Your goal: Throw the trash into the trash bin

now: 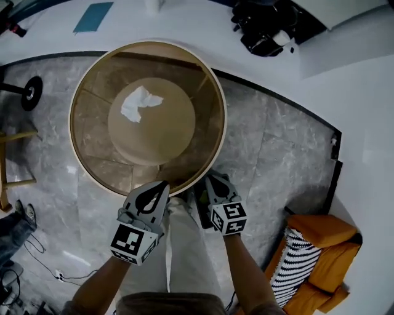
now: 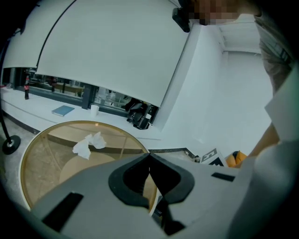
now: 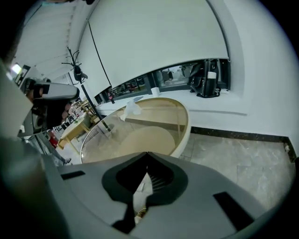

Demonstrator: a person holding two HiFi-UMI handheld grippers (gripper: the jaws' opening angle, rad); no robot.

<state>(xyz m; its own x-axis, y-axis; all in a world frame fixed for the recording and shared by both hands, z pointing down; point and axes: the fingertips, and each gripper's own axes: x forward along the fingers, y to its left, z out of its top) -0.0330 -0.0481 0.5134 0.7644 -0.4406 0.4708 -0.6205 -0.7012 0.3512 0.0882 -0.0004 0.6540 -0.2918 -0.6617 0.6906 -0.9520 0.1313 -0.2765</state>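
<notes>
Trash = crumpled tissue, lying on round glass table near its centre, a bit toward the far-left side, well apart from both grippers. L gripper & R gripper sit side by side at table's near edge. Both have jaws pressed together w/ nothing between.

A tissue lies on the round table, left of its middle. The left gripper and right gripper sit side by side at its near rim. Behind the table runs a counter, with a booklet at the left and a machine at the right.
</notes>
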